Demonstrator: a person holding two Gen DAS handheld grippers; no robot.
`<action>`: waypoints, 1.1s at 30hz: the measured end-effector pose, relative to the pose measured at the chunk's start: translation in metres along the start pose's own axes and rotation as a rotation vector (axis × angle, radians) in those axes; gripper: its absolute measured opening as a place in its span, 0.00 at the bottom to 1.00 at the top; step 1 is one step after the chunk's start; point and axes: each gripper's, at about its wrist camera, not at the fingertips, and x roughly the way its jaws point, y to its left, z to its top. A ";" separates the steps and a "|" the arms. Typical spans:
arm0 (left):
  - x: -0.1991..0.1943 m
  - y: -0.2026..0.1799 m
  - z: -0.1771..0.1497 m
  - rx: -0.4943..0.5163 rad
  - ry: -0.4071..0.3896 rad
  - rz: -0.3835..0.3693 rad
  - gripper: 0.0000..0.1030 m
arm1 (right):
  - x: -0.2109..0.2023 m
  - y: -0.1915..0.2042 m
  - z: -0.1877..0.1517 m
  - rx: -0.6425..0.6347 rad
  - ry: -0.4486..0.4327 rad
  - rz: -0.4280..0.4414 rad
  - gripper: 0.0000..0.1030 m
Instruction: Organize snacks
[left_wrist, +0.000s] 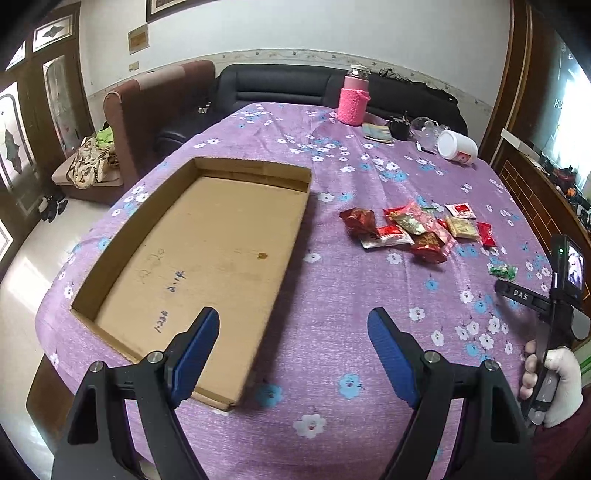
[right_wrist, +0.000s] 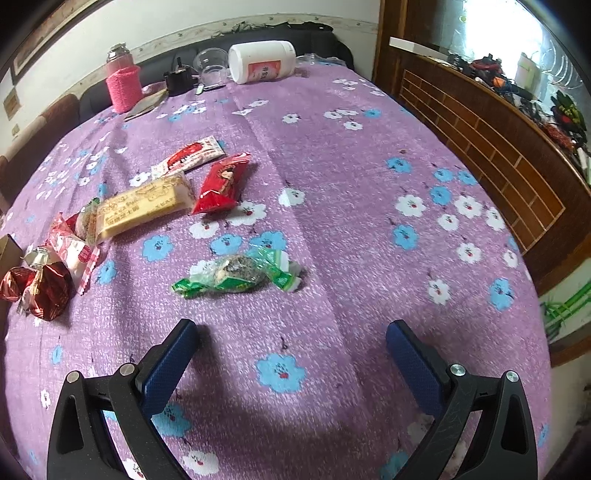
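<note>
A shallow cardboard box (left_wrist: 122, 236) lies empty on the purple flowered tablecloth, left of centre. My left gripper (left_wrist: 293, 321) hovers open over its near right corner, nothing between the blue pads. Several wrapped snacks (left_wrist: 413, 229) lie in a loose heap to the right of the box. In the right wrist view my right gripper (right_wrist: 291, 332) stands open above the cloth, just short of a green-wrapped snack (right_wrist: 236, 275). Beyond it lie a red packet (right_wrist: 219, 184), a yellow biscuit pack (right_wrist: 144, 208) and a red-and-white packet (right_wrist: 192, 155). Red foil snacks (right_wrist: 40, 284) sit at the left edge.
At the table's far end stand a pink-sleeved bottle (left_wrist: 354, 98), a tipped white jar (left_wrist: 458, 146), a clear plastic cup (right_wrist: 212, 64) and a small black object (right_wrist: 179, 79). A gloved hand (left_wrist: 554, 384) holds the other gripper at right. A wooden cabinet (right_wrist: 480, 122) borders the table's right side.
</note>
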 end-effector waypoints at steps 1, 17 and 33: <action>0.000 0.003 0.000 -0.004 -0.003 0.004 0.80 | -0.005 0.001 -0.001 -0.002 -0.014 -0.010 0.99; -0.010 0.045 0.007 -0.065 -0.070 0.117 0.80 | -0.094 0.093 -0.007 -0.209 -0.268 0.170 0.99; -0.003 0.061 0.004 -0.116 -0.049 0.074 0.80 | -0.064 0.191 0.045 -0.356 -0.099 0.570 0.60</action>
